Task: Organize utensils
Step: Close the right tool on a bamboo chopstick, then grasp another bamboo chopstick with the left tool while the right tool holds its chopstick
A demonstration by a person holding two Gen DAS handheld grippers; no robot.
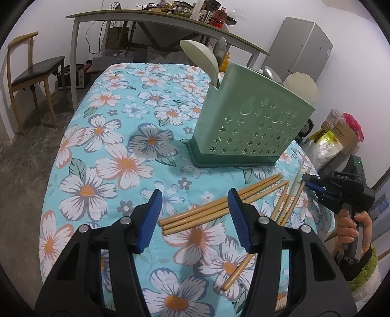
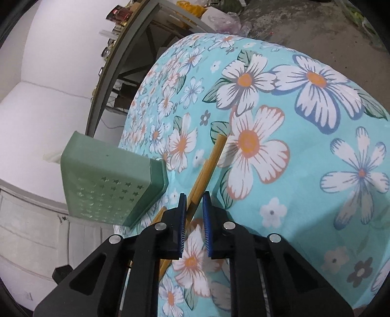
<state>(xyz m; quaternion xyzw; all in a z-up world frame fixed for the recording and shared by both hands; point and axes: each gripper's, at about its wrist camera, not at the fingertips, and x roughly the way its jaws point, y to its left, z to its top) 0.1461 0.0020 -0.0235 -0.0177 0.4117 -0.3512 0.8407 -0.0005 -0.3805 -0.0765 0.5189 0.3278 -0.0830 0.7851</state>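
Observation:
A green utensil holder with star cut-outs stands on the floral tablecloth, with a pale spoon and other utensils in it. Several bamboo chopsticks lie loose in front of it. My left gripper is open above the near ends of the chopsticks and holds nothing. My right gripper is at the table's right edge. In the right wrist view the right gripper stands slightly open over the chopsticks, beside the holder, not clamped on them.
A wooden chair stands at the far left. A long grey table with bottles runs along the back wall. A grey fridge is at the back right. Boxes and bags sit right of the table.

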